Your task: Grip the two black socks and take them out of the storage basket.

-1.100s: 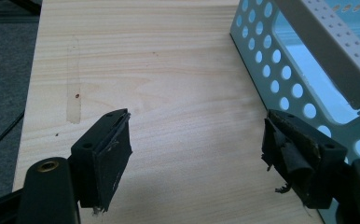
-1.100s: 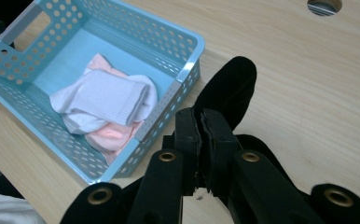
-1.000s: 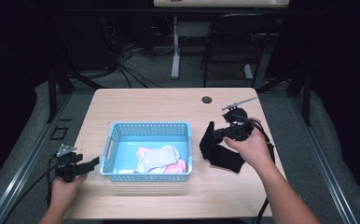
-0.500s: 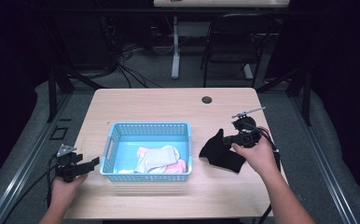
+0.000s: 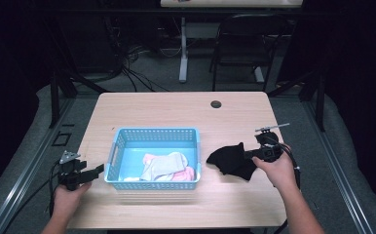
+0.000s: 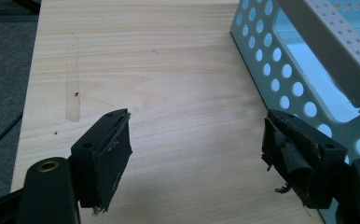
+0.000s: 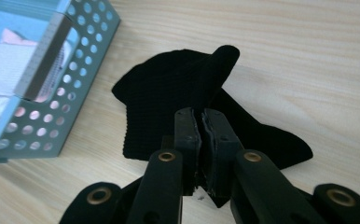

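Black sock [image 7: 178, 93] pinched by right tongs [image 7: 200, 116] — basket [image 7: 52, 70] beside

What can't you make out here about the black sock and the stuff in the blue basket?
- Black sock: right gripper jaws cover the pinched part in its view.
- Clothes in the basket: too small in the high view to count.
- Basket inside: cut off in the left gripper view.

In the right gripper view, the closed jaws cover the near part of the black cloth [image 7: 178, 93], so whether any fabric is pinched between them cannot be told. The blue basket [image 7: 52, 121] is cut off at that view's left edge.
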`<state>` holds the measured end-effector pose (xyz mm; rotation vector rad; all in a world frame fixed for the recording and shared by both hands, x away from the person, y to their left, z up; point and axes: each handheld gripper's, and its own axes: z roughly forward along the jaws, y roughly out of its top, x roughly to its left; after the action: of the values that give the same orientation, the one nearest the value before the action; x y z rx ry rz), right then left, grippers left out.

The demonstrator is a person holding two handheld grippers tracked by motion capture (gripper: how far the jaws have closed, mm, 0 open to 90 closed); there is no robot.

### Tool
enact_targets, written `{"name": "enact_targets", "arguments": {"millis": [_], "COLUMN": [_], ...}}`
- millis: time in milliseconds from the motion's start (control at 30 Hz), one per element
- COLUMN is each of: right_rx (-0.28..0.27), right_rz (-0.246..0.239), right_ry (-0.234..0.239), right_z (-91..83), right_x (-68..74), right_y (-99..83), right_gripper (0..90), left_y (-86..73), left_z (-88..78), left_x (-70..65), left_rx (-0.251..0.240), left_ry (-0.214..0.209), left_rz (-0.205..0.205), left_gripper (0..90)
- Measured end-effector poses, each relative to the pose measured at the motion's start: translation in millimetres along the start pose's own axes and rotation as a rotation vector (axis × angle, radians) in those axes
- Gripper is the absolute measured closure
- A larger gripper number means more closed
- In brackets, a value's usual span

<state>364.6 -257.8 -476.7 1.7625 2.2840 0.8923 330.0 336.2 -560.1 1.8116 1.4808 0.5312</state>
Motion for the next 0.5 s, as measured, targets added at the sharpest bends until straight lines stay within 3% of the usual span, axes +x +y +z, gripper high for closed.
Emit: {"name": "enact_targets", "arguments": {"millis": [500], "right_rx": [0.003], "right_rz": [0.013], "right_ry": [-0.041], "right_z": [10.6], "right_x": [-5.3], "right_y": [-8.4], "right_gripper": [71.2], "left_y": [-0.1], "left_z": [0.1], "left_x": [0.1], "left_rx": [-0.001], "left_ry": [0.001], "left_rz": [-0.005], "left_gripper": [23.6]}}
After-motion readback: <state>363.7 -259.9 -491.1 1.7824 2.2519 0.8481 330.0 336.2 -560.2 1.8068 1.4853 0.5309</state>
